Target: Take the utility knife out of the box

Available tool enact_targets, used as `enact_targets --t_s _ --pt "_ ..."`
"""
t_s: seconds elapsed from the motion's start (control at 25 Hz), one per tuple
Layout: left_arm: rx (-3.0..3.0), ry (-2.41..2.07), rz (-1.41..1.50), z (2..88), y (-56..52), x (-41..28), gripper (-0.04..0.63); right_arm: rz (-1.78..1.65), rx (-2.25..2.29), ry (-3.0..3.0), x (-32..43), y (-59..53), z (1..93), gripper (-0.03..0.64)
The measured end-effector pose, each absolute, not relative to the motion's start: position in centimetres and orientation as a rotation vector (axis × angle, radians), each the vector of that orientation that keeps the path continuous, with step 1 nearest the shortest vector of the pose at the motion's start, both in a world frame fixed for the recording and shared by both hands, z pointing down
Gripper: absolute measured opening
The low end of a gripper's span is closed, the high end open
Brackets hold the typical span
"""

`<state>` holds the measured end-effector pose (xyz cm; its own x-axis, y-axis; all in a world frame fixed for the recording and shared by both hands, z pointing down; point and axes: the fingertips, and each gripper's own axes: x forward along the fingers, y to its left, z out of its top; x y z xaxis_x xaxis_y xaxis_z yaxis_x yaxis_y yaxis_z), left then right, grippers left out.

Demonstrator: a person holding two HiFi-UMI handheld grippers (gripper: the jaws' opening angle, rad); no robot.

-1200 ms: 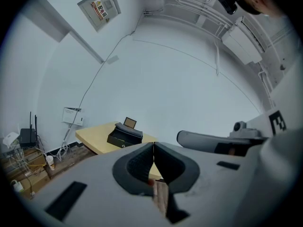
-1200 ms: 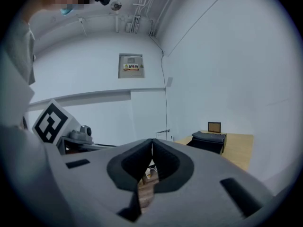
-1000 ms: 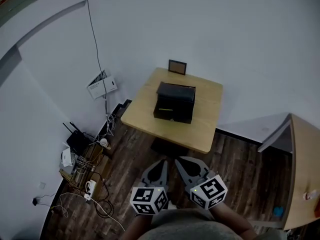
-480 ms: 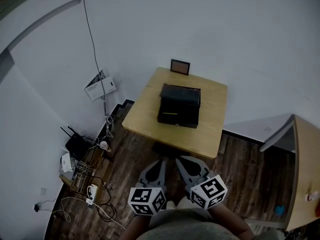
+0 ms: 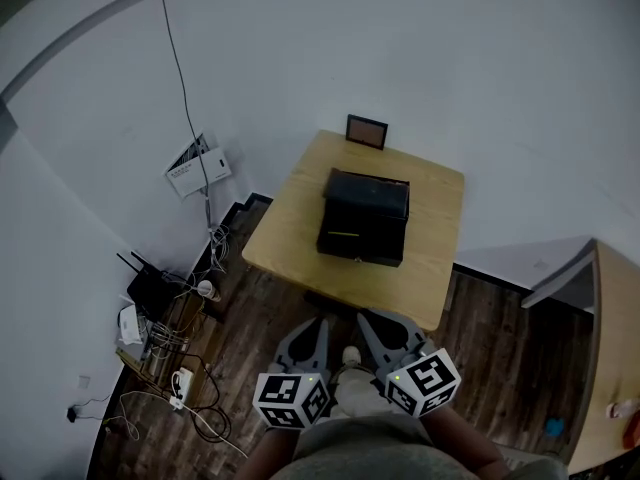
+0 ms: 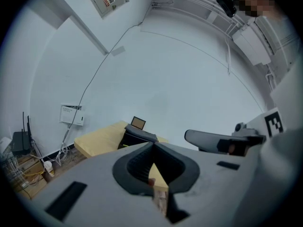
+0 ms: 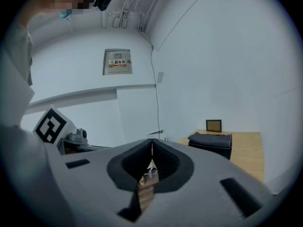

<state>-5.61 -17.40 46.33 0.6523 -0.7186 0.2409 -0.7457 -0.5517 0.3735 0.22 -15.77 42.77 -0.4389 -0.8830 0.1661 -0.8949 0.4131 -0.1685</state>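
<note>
At the far left, a black router and a tangle of cables are seen on the wooden floor against the wall, and a white wall box is mounted above them. A pale wooden tabletop is set against the wall further right. A black box is placed near its middle, and a small framed picture is stood at the back edge, just behind the box. The utility knife itself cannot be made out in any view. Near the bottom of the head view, the left gripper is held in front of the tabletop's near edge, well apart from the box; its jaws are closed tip to tip with nothing between them. The right gripper is held just beside it, likewise closed and empty. At the right edge, part of a second tabletop is seen.
</note>
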Motion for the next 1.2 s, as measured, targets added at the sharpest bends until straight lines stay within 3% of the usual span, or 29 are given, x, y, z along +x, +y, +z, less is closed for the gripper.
enact_targets --t_s 0.68,1.2 --pt "2.344 -1.256 0.088 46.8 -32.2 -2.3 0.003 0.298 1.508 -2.633 5.0 -32.0 42.4 0.002" --pt "2.240 -1.305 0.131 50.4 -37.5 -1.5 0.003 0.287 1.278 -2.499 5.7 -41.1 50.3 0.002"
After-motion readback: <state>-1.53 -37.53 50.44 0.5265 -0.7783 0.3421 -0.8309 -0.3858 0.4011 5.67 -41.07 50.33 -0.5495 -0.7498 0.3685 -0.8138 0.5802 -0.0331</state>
